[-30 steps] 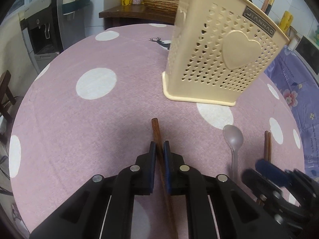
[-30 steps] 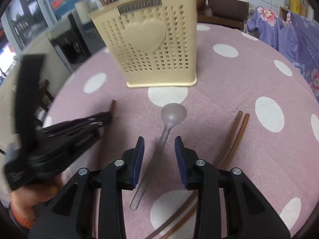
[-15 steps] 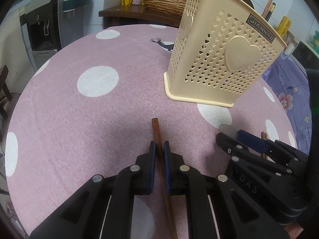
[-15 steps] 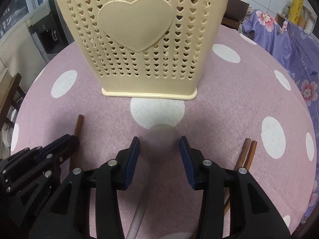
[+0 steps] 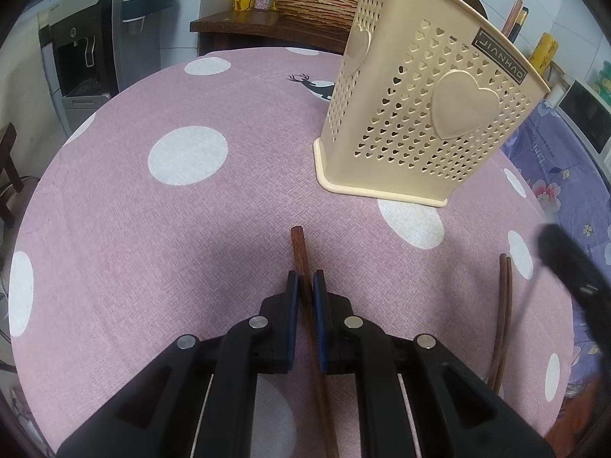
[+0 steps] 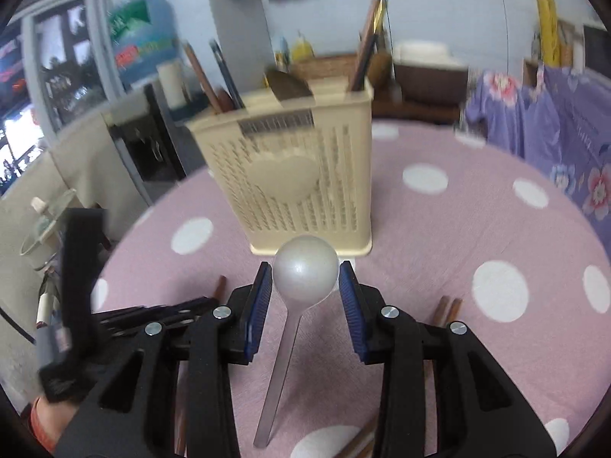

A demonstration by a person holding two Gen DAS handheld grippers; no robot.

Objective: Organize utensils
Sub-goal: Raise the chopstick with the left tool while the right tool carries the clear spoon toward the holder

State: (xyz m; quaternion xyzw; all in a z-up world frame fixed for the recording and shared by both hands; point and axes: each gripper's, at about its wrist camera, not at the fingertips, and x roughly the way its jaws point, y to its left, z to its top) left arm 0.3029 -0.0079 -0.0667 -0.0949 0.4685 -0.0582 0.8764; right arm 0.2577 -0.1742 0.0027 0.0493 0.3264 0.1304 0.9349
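My left gripper (image 5: pixel 304 278) is shut on a dark brown chopstick (image 5: pixel 298 244) that lies on the pink dotted tablecloth (image 5: pixel 152 229), its tip pointing toward the beige perforated utensil holder (image 5: pixel 427 122). In the right wrist view, my right gripper (image 6: pixel 305 284) is shut on the bowl of a pearly grey spoon (image 6: pixel 305 271), held above the cloth with the handle hanging back toward the camera. The holder (image 6: pixel 298 175) stands just beyond the spoon, and several utensils stick up out of it. My left gripper (image 6: pixel 206 305) shows low on the left.
A pair of brown chopsticks (image 5: pixel 504 305) lies on the cloth to the right, also visible as the pair of chopsticks (image 6: pixel 446 305) beside my right fingers. Behind the table stand a dark sideboard (image 5: pixel 267 26) with a wicker basket, a water dispenser (image 5: pixel 84 49), and purple floral fabric (image 6: pixel 553 133).
My right gripper closed on the spoon's bowl and rose, lifting the spoon off the cloth and tilting up toward the holder. The left gripper stayed still on its chopstick.
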